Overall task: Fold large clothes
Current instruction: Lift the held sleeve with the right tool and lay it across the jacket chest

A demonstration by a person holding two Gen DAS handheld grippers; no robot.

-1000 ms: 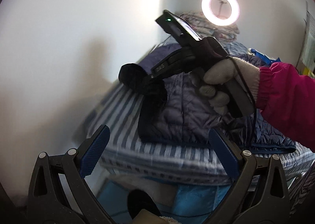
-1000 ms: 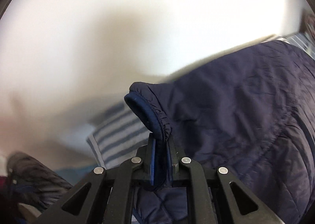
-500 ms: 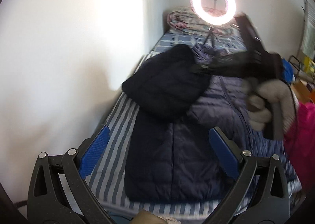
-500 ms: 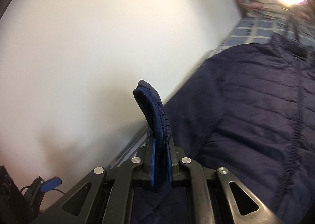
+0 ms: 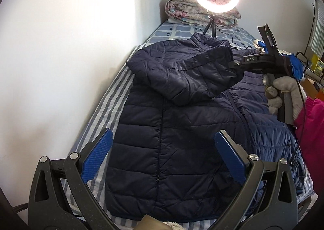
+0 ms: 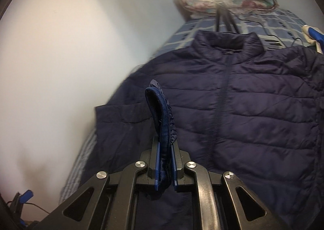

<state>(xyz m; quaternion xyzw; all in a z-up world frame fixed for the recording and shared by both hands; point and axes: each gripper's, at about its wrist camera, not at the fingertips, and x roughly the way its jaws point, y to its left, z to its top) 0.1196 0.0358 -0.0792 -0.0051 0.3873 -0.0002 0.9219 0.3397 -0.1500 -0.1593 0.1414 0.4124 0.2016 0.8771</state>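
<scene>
The right gripper (image 6: 165, 167) clamps the cuff (image 6: 162, 112) of a navy puffer jacket's sleeve (image 5: 194, 76), holding it lifted across the jacket's chest. The left gripper (image 5: 162, 159) hangs with jaws wide and nothing between them, above the jacket (image 5: 172, 149), which lies flat, zipped, on the striped bed (image 5: 113, 96) beside a white wall (image 5: 60, 48).
</scene>
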